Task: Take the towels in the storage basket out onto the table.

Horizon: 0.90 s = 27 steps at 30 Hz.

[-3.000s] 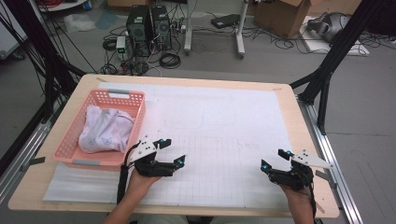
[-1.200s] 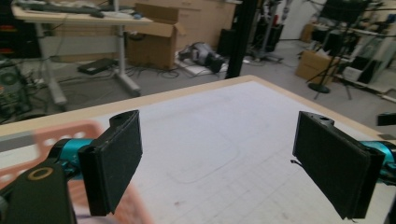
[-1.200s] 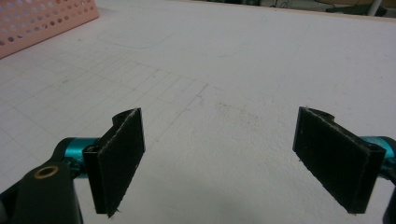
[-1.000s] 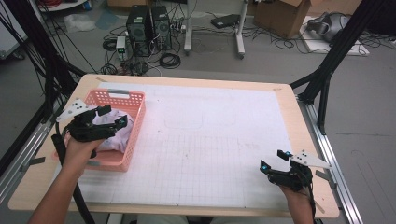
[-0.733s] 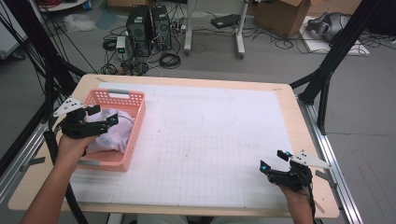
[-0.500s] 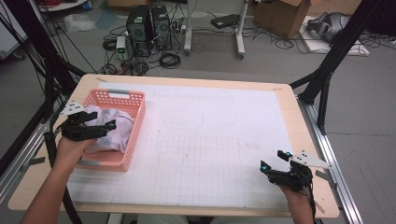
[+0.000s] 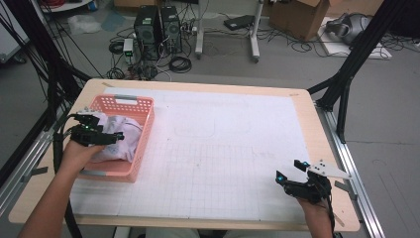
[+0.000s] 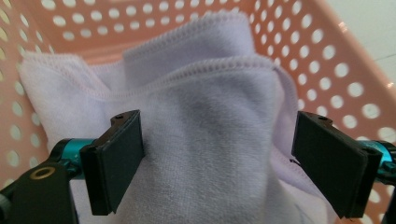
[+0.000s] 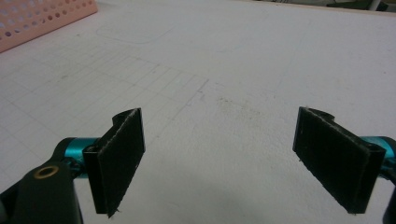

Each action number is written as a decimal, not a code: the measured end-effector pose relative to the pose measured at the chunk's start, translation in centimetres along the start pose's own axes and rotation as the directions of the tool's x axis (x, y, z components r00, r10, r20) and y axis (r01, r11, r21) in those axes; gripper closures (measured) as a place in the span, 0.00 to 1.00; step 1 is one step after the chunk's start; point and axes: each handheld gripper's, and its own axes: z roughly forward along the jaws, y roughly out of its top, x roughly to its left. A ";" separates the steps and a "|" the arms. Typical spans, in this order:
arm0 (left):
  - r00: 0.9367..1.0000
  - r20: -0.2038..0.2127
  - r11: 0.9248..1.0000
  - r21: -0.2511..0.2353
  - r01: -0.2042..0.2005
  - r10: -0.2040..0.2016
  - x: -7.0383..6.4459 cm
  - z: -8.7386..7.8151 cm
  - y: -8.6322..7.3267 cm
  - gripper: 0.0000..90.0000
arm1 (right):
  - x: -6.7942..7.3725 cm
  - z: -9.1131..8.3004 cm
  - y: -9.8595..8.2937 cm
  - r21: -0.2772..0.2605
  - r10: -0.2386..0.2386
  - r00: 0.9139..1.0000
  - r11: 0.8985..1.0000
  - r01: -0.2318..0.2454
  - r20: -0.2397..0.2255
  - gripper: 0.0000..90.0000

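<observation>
The left gripper point(image 7: 106, 136) hung over the pink basket point(image 7: 143, 131) at the table's left side, its jaws spread wide to either side of a bulge in the pale towel point(image 8: 205, 140) that lay crumpled inside. The towel sat wholly within the basket, bunched against its perforated walls, and nothing was held yet; whether the pads were already brushing the cloth was hard to judge from so close.

The right gripper point(image 7: 297, 178) rested over the white gridded mat point(image 7: 237, 144) near the table's front right corner, jaws equally wide and empty, well apart from the basket.

The likeliest trouble was a shallow pinch: closing on only the top fold could let the cloth slip free as it rose, or drag out a single layer while the rest stayed behind. A hem might also snag on the basket's holes, and since the basket looked light, a lift could tip it or carry it along.
</observation>
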 end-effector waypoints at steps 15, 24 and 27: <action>0.997 -0.070 0.989 0.147 -0.015 0.025 0.5 3.0 -0.9 0.09 | 0.0 0.0 -0.1 0.006 0.005 1.000 1.000 -0.005 -0.002 0.17; 0.997 -0.076 0.984 0.178 0.012 0.001 1.0 3.8 -1.2 0.13 | 0.0 0.1 -0.1 0.012 0.000 1.000 1.000 0.000 -0.003 0.17; 0.997 -0.080 0.983 0.181 0.008 0.006 1.0 3.8 -1.2 0.17 | 0.0 0.1 -0.1 0.012 -0.001 1.000 1.000 0.001 -0.004 0.17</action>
